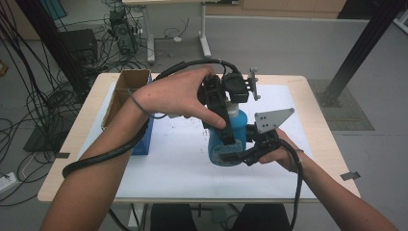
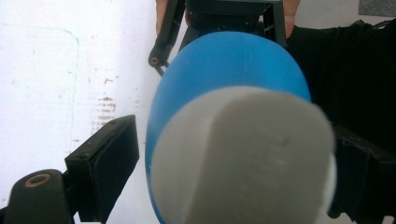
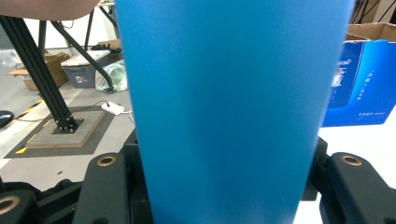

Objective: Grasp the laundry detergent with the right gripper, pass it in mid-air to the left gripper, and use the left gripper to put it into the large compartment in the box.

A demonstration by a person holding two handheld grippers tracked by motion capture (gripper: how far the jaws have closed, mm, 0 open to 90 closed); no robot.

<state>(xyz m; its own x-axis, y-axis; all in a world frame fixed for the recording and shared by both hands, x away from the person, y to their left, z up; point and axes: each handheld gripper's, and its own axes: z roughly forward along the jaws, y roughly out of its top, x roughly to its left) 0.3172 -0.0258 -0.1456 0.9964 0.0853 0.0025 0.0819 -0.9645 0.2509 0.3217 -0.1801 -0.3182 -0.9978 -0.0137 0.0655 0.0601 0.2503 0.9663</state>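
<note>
A blue bottle point(image 1: 226, 139) with a white cap point(image 1: 234, 109) stands over the white sheet point(image 1: 178, 163) on the table. My right gripper point(image 1: 232, 156) is shut on its lower body from the near side; in the right gripper view the blue wall point(image 3: 233, 107) sits tight between the two black jaws. My left gripper point(image 1: 230, 102) reaches down over the top. In the left gripper view the cap point(image 2: 243, 158) lies between the jaws, with a thin gap beside the left one, so that gripper point(image 2: 236, 133) is open around it. The blue shoulder point(image 2: 224, 65) shows beyond the cap.
An open cardboard box point(image 1: 126, 89) stands at the table's left edge with a blue carton point(image 1: 144, 139) in front of it. A black frame post point(image 1: 361, 48) rises at the right. Cables cover the floor at the left.
</note>
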